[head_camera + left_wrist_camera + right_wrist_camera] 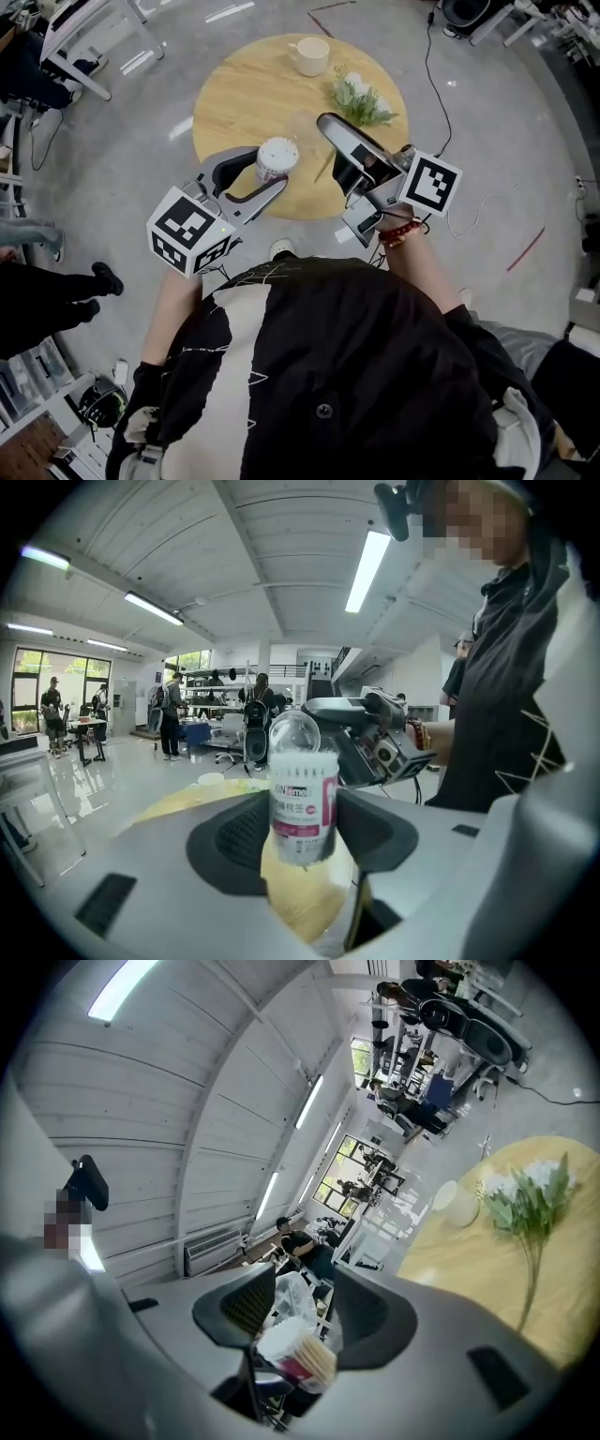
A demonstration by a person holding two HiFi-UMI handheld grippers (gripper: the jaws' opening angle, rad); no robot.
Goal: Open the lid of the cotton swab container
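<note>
Left gripper view: left gripper clamps the cotton swab container upright; right gripper, jaws wide, should pinch the lid at 12 o'clock squarely.

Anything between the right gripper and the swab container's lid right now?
Nothing. In the head view only bare table shows between the right gripper and the lid of the cotton swab container.

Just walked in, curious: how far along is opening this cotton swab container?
Done: the left gripper holds the cotton swab container up off the round table. In hand: its clear lid looks tipped up, between the right gripper's parted jaws. Left: swinging it fully open, if it isn't already.
</note>
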